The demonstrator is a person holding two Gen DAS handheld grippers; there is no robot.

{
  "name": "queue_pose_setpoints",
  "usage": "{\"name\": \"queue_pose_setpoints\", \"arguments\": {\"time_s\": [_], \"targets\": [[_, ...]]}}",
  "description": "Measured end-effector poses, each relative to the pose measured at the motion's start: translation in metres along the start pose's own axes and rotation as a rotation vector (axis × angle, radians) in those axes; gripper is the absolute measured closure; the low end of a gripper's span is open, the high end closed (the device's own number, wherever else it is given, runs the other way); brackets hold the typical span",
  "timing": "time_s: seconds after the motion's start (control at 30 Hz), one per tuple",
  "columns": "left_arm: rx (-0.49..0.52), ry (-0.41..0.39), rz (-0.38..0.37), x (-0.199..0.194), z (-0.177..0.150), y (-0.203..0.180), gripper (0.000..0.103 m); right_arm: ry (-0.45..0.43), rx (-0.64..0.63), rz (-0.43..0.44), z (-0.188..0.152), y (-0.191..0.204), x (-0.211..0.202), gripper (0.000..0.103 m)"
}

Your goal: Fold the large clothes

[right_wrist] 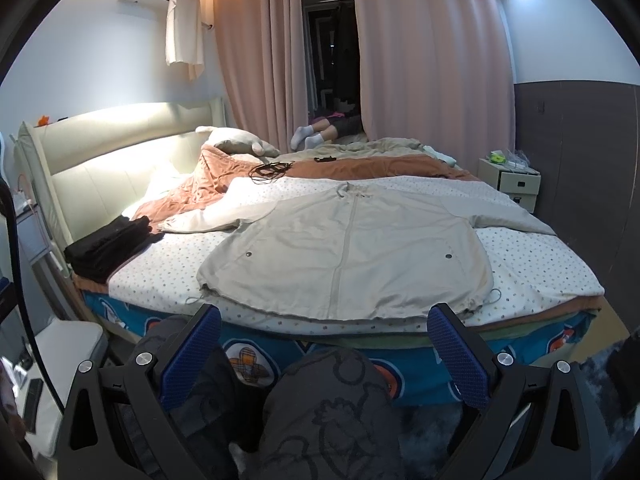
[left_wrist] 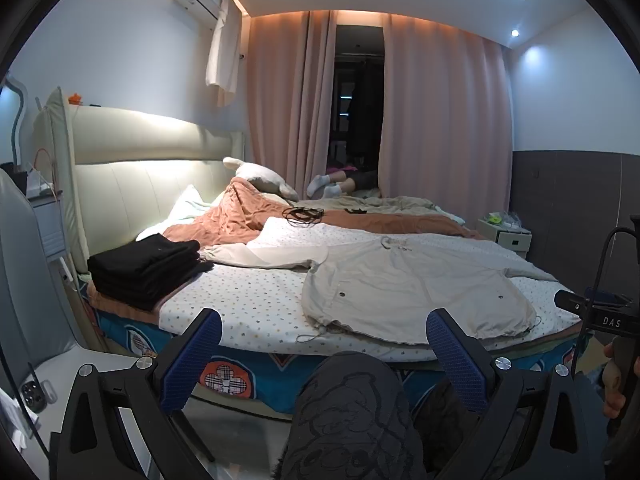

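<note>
- the beige jacket (right_wrist: 344,248) lay spread flat and front-up on the dotted sheet (right_wrist: 160,268) at the near edge of the bed, its zip running down the middle and both sleeves stretched out to the sides, a layout that looked made ready for folding.
- its drawstring hem (right_wrist: 340,314) sat just at the mattress edge, closest to the person, so the bottom corners were the easiest parts to reach first.
- the left gripper (left_wrist: 324,344) hovered short of the bed with its blue pads (left_wrist: 208,336) wide apart and nothing between them.
- the right gripper (right_wrist: 324,340) was likewise held back from the hem, pads (right_wrist: 452,336) spread and empty; neither tool touched the cloth.
- the person's knees, in dark patterned trousers (right_wrist: 332,412), sat below both grippers, which suggested a seated or crouched stance facing the bed.
- a stack of folded black clothes (left_wrist: 148,272) rested near the headboard on the left, well apart from the jacket, probably set aside as finished work.
- judging by this, folding of the jacket had not yet begun; a sleeve or hem corner seemed the likely first grasp.
</note>
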State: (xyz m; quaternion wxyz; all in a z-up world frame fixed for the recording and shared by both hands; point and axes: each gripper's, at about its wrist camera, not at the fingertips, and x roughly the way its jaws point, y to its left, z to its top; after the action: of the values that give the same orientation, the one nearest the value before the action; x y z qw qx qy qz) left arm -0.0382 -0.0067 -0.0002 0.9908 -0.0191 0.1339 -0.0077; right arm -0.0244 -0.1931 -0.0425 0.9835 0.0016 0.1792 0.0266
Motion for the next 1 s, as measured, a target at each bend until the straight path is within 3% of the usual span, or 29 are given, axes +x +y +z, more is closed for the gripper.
{"name": "queue_pose_setpoints", "arguments": {"time_s": [0.4,0.57,1.0], "targets": [[-0.003,0.010,0.021,0.009,0.003,0.007,0.000,-0.011,-0.032,0.001,0.006,0.003,0.008,0.000],[-0.012,0.020,0.029,0.021,0.008,0.009,0.000,-0.069,-0.041,0.014,0.016,0.010,0.020,0.000],[-0.041,0.059,0.062,0.082,0.023,0.021,0.000,-0.050,-0.051,0.042,0.059,0.020,0.068,0.000]]}}
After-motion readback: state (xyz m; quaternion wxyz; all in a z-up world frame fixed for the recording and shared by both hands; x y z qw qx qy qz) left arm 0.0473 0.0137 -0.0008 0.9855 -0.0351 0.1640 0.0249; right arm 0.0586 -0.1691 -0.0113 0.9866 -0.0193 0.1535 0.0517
